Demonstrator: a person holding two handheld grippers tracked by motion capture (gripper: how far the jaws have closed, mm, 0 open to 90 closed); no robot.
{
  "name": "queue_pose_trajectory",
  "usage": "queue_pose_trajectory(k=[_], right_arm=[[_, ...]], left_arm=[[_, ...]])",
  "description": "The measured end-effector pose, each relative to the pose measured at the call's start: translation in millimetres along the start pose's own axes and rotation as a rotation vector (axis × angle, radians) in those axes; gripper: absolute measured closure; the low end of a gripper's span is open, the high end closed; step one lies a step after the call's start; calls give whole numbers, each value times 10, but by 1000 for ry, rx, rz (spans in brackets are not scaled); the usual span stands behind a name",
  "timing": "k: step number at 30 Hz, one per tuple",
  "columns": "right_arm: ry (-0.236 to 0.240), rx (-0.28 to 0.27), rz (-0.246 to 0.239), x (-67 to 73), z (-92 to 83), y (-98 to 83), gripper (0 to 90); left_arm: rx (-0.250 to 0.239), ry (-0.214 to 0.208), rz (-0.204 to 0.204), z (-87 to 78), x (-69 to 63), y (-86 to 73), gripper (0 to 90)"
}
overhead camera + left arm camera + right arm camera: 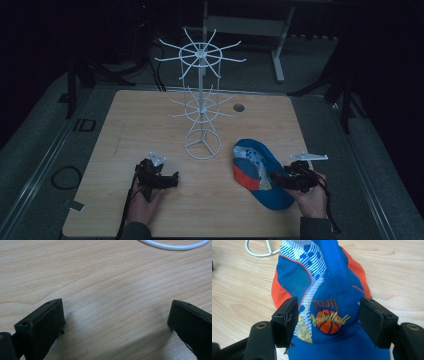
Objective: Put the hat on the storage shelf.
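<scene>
A blue cap with orange and white panels and a basketball logo lies on the wooden table, right of centre. My right gripper comes at it from the right. In the right gripper view its jaws stand open on either side of the cap's front panel, the right gripper low over the logo. A white wire rack with two tiers of hooks stands at the table's middle. My left gripper rests near the front left, open, with bare wood between its jaws, as the left gripper view shows.
The rack's round base ring sits between the two grippers, its edge also seen as the ring and the ring. A small round hole marks the table's far right. Dark floor and stands surround the table.
</scene>
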State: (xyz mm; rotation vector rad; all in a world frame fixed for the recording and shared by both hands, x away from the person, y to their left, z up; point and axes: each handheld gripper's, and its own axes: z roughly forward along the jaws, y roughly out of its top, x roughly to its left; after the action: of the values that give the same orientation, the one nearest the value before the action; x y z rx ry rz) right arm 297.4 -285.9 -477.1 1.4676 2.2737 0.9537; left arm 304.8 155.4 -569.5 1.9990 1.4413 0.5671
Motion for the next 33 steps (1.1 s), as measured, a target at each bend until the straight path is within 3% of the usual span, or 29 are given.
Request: queue_pose_trajectory(k=[7, 15, 20, 33], right_arm=[[41, 38, -49, -17, 90, 129, 300], [53, 46, -67, -45, 144, 304, 280], [47, 77, -114, -46, 231, 429, 271], [87, 113, -149, -38, 366, 585, 233]], left_arm=[[-2, -1, -1, 1, 0, 0, 14], [-1, -2, -1, 0, 0, 0, 14], [0, -2, -1, 0, 0, 0, 14], [0, -2, 0, 0, 1, 0, 14]])
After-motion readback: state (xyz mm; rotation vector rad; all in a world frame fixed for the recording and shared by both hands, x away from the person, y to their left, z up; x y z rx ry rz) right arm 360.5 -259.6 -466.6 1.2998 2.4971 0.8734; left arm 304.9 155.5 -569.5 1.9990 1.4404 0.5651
